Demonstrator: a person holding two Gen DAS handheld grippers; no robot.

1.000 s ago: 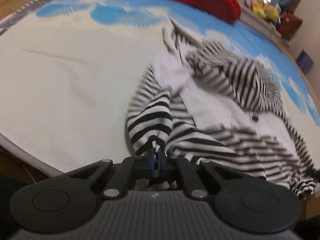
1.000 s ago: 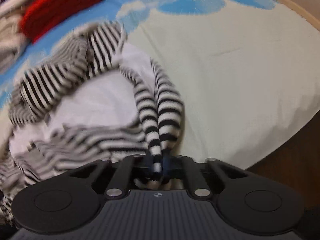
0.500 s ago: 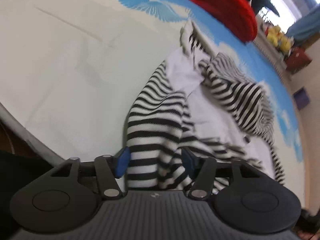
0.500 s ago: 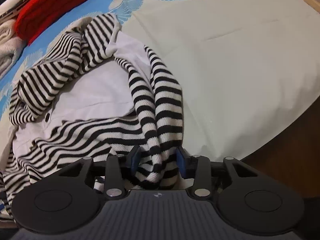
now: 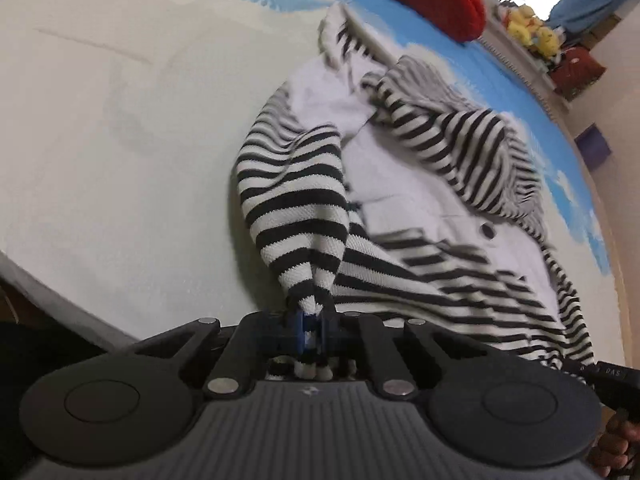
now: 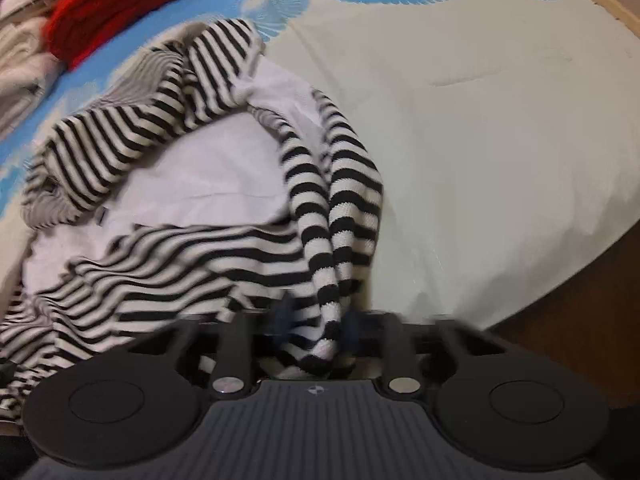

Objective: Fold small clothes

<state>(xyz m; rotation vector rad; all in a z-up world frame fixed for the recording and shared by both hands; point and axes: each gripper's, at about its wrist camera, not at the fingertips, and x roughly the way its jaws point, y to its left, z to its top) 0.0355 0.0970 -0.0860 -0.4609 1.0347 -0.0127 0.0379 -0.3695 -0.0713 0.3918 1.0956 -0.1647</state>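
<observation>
A small black-and-white striped jacket [image 5: 400,184] with a white lining lies crumpled on the bed, inside up. In the left wrist view one sleeve [image 5: 296,208] rises from the sheet into my left gripper [image 5: 310,330]. Its jaws are closing and the blue pads pinch the cuff. In the right wrist view the same jacket [image 6: 192,184] sends its other sleeve [image 6: 340,200] down into my right gripper [image 6: 320,324]. Those jaws are closing too, blurred, with the cuff squeezed between the pads.
The bed sheet [image 5: 120,160] is cream with blue prints, and bare sheet [image 6: 500,140] lies right of the jacket. A red knit [image 6: 120,4] and pale folded clothes [image 6: 20,56] lie at the far end. The bed edge [image 5: 60,300] and brown floor [image 6: 580,312] are close.
One second ago both grippers pinched the sleeves. Half a second ago both stood open around them. Now both have closed on the cuffs again, and the left gripper has sunk a little.
</observation>
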